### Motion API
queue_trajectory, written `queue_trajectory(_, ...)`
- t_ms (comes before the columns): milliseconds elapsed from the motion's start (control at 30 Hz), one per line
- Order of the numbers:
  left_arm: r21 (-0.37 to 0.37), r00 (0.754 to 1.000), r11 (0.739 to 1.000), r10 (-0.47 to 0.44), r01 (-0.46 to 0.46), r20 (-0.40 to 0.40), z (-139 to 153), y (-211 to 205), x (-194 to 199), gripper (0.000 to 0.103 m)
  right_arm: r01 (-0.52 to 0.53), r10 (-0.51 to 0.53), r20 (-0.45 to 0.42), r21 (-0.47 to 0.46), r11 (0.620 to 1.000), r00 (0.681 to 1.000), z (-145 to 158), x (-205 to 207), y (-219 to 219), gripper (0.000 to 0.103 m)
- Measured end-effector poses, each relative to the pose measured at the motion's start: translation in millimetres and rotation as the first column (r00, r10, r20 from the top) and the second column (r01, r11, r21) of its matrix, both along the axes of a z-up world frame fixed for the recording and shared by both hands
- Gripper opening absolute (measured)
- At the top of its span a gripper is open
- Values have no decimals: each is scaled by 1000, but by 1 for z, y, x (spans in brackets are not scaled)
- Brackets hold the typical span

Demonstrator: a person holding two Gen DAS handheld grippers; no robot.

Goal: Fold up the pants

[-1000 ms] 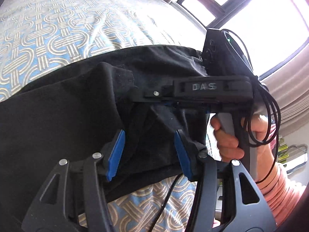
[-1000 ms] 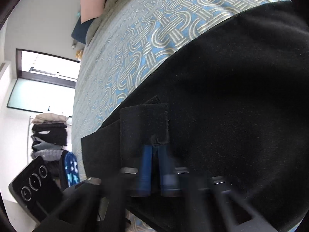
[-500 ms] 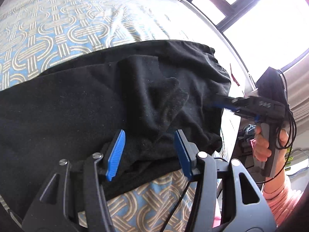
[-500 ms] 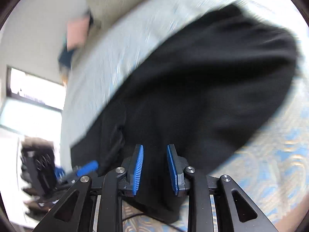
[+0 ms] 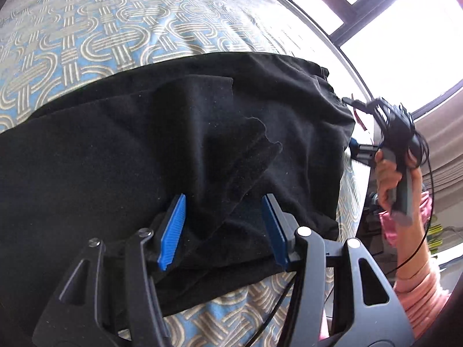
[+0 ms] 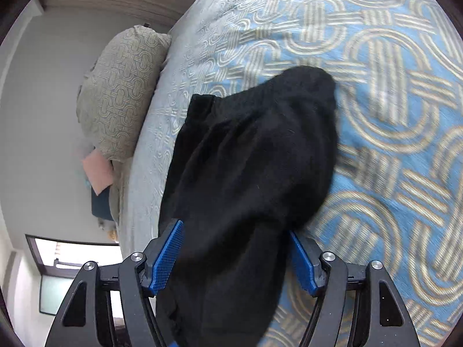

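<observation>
Pants (image 5: 121, 150), black and made of soft fuzzy fabric, are lying in loose overlapping folds on the bed (image 5: 86, 37), whose cover is carrying a pale blue and beige pattern of interlocking loops. In the left wrist view the cloth is spreading across most of the frame, with one folded flap lying on top near the middle and a hemmed edge running toward the bright window (image 5: 405, 29). The left claw (image 5: 224, 228) is hovering over the near edge of the pants with its blue ribbed pads (image 5: 173, 231) standing apart; black cloth is lying between and beneath them, but the pads are not pressing on it. At the right of that view a hand (image 5: 390, 179) in a pink ribbed sleeve (image 5: 416, 289) is holding the handle of the other tool beyond the far corner of the cloth.

In the right wrist view the right claw (image 6: 234, 257) is opening, its blue pads parted on either side of a bunched end of the pants (image 6: 254, 159); the fabric is passing between them without being pinched. A patterned beige pillow (image 6: 121, 89) is leaning at the head of the bed, and a pink flat item (image 6: 97, 170) is sitting just below it. No containers are showing in either view.
</observation>
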State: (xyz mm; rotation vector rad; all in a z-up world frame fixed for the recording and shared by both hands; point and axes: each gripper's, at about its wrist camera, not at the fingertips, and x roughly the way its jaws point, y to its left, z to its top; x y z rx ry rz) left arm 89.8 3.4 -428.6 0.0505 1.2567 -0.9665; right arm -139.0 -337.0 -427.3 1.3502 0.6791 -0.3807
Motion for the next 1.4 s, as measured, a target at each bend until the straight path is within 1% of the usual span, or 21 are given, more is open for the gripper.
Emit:
queue_trajectory(33,-2,1000,1000,-11,11,7,5,0,-4,55,-29,28,-35,-18,999,999,6,9,-1,6)
queue_trajectory(133,-15,1000,1000,-20,20,3,13,9,-10,55,-104,91,-92,-146,984,992,35,28,10,8)
queue_trajectory(233,-25,1000,1000,17,-16,17,24,34,-15,55,-216,190,-105,-383,898,976,97,48,48,8)
queue_trajectory(300,-47,999,998,47,-47,-10,28,53,-17,55,-287,257,-130,-499,817,958,135,63,84,8)
queue_trajectory(333,-58,997,996,68,-69,-22,31,65,-17,55,-335,305,-151,-562,756,940,158,73,111,8)
queue_trajectory(367,-65,994,992,104,-106,-27,35,82,-16,55,-363,337,-160,-596,717,928,170,80,133,8)
queue_trajectory(433,-71,982,979,189,-189,-18,44,117,-13,55,-433,433,-181,-670,603,883,196,96,189,8)
queue_trajectory(533,-80,944,941,328,-330,-32,55,178,-3,55,-524,590,-207,-731,436,780,216,122,283,8)
queue_trajectory(600,-81,911,908,411,-411,-18,64,214,2,55,-575,671,-225,-736,358,707,215,138,336,8)
queue_trajectory(633,-77,896,894,444,-442,3,68,229,2,55,-614,722,-251,-733,294,645,208,146,374,8)
queue_trajectory(667,-70,876,876,481,-478,32,73,247,2,55,-635,746,-271,-730,252,608,201,150,397,8)
queue_trajectory(733,-67,838,840,542,-538,67,78,281,1,56,-697,791,-338,-701,150,510,173,153,453,8)
queue_trajectory(833,-52,798,801,599,-596,66,71,310,4,57,-793,798,-460,-608,37,390,116,146,505,8)
queue_trajectory(900,-46,796,798,602,-601,55,64,314,5,57,-830,780,-512,-558,17,360,89,160,509,10)
queue_trajectory(933,-42,800,801,599,-597,47,59,312,6,57,-843,772,-526,-537,25,357,80,162,508,11)
queue_trajectory(1000,-37,821,822,570,-569,27,48,296,9,57,-851,784,-495,-519,79,374,80,165,500,15)
queue_trajectory(1067,-40,848,848,529,-528,16,43,283,13,57,-850,796,-459,-512,125,394,87,163,490,23)
queue_trajectory(1167,-57,873,872,488,-485,30,45,266,16,57,-831,788,-439,-534,157,431,104,148,468,37)
queue_trajectory(1233,-75,875,873,484,-482,16,49,262,19,57,-816,777,-444,-558,150,447,109,139,457,48)
queue_trajectory(1333,-106,867,861,499,-497,-15,52,268,24,57,-815,745,-479,-561,147,464,102,115,440,51)
queue_trajectory(1400,-113,856,849,517,-516,-23,53,273,28,57,-820,714,-505,-546,172,486,99,111,421,51)
